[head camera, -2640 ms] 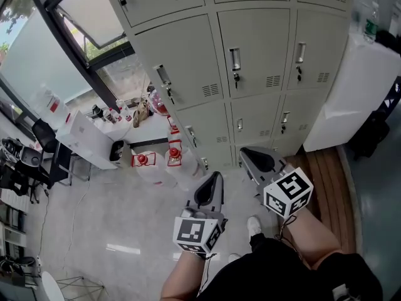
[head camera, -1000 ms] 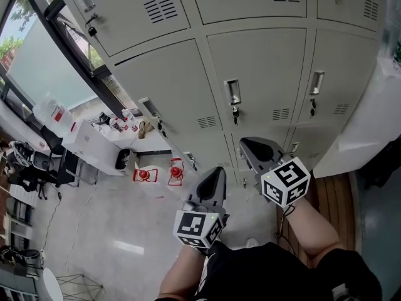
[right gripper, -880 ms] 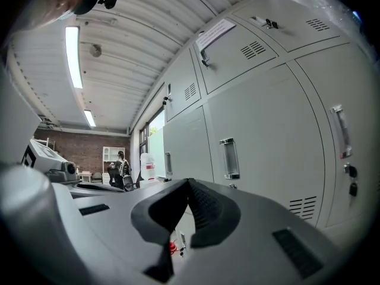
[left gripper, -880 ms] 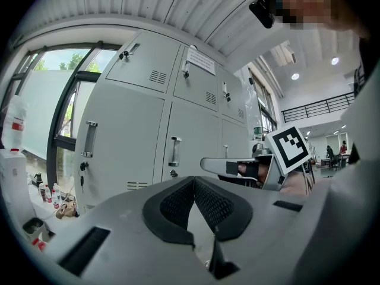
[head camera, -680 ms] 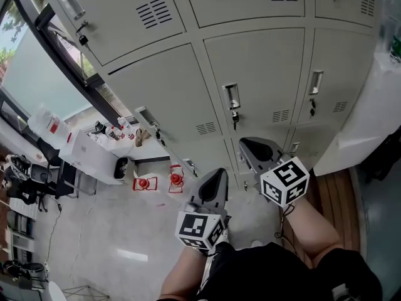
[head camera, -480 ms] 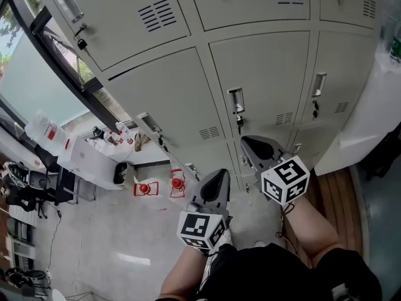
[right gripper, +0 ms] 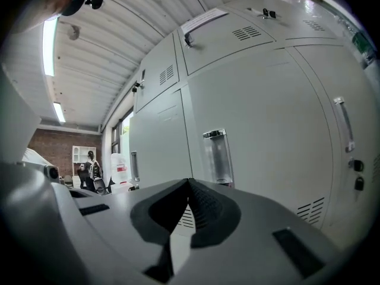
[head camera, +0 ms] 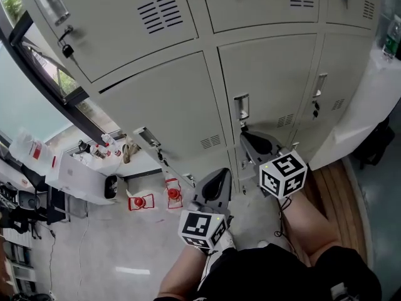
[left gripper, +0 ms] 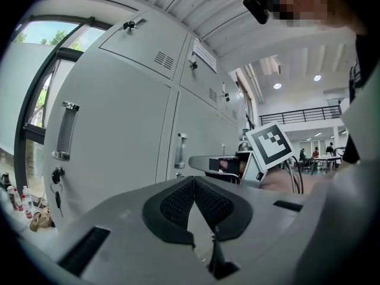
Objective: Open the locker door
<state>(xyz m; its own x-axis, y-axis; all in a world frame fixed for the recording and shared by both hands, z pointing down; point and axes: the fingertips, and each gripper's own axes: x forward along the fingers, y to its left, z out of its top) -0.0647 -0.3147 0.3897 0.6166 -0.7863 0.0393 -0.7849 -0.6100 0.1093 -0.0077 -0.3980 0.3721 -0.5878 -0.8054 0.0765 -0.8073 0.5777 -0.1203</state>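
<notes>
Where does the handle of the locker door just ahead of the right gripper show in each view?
Head view: handle upper centre, just above the right gripper.
Left gripper view: left of centre, beside the right gripper.
Right gripper view: centre, above the shut jaws.
Shared landmark: the neighbouring door's handle to its left.

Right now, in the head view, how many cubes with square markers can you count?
2. One cube rides on the left gripper, low centre; the other on the right gripper, up and right of it, nearer the lockers. None seems hidden.
</notes>
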